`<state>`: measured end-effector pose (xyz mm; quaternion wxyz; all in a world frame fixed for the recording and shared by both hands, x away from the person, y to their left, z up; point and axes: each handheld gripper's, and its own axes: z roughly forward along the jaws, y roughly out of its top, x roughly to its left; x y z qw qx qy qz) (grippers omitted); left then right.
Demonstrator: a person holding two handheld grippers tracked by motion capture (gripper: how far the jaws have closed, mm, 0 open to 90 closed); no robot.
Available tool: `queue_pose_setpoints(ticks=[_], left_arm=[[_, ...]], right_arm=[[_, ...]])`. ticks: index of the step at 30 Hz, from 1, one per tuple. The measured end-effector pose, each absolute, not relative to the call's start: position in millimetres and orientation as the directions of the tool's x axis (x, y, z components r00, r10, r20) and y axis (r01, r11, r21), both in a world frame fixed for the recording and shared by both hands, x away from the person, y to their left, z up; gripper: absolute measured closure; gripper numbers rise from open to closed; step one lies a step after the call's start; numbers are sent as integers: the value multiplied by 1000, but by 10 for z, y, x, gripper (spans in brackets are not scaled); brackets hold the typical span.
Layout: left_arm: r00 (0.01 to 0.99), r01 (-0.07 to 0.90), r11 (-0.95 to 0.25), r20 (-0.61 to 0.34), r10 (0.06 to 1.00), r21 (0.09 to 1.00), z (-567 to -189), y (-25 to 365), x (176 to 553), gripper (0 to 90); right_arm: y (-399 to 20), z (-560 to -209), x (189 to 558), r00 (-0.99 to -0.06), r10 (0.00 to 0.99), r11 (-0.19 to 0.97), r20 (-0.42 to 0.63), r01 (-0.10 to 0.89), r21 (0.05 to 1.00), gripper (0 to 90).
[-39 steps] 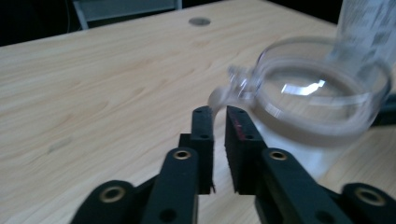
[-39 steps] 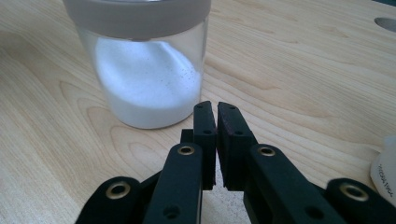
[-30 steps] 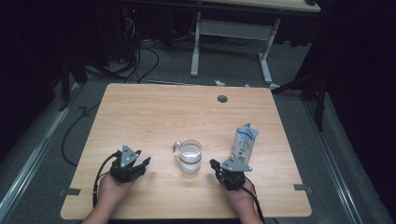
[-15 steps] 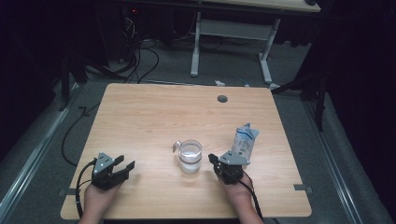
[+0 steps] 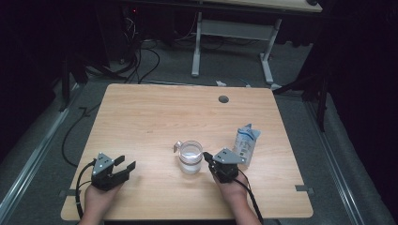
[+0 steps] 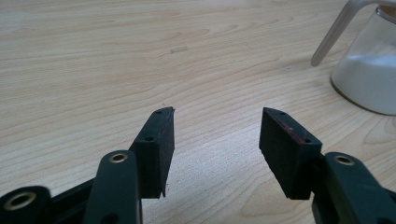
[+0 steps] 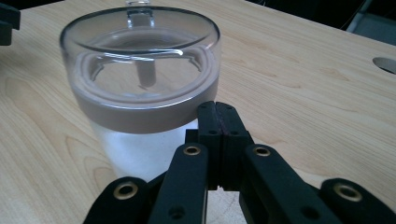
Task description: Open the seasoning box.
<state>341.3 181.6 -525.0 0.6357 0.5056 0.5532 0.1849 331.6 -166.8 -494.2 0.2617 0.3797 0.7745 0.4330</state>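
Observation:
A clear glass cup [image 5: 191, 157] with a handle and white contents stands near the middle of the wooden table [image 5: 155, 112]. My right gripper [image 5: 207, 156] is shut with nothing in it, its tips close against the cup's right side. In the right gripper view the closed jaws [image 7: 216, 109] point at the cup [image 7: 140, 70]. My left gripper [image 5: 126, 162] rests near the front left, well apart from the cup. Its jaws [image 6: 217, 135] have just been opening and hold nothing; the cup [image 6: 369, 70] stands off to their right.
A blue-and-white pouch [image 5: 246, 142] stands upright just right of the cup, behind my right gripper. A round cable hole [image 5: 223, 99] sits near the table's far edge. Cables and desk legs lie on the floor beyond.
My left gripper has moved left and toward the near edge, its jaws spreading wider. My right gripper has edged slightly toward the cup.

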Motion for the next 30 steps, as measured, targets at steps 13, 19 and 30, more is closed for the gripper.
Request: queue_pose_setpoints(ticks=[13, 19, 30], left_arm=[[316, 332, 417, -516, 796, 846, -5260, 1795, 3415, 461], [301, 342, 421, -523, 798, 840, -5282, 1837, 3435, 462], [300, 341, 429, -529, 794, 836, -5285, 1857, 3444, 460]], right_arm=[[-1570, -4923, 3130, -629, 773, 363, -80, 336, 869, 896], [-1595, -4959, 3338, -592, 802, 359, -75, 378, 853, 898], [-1520, -4978, 3304, -613, 785, 386, -90, 371, 845, 900]])
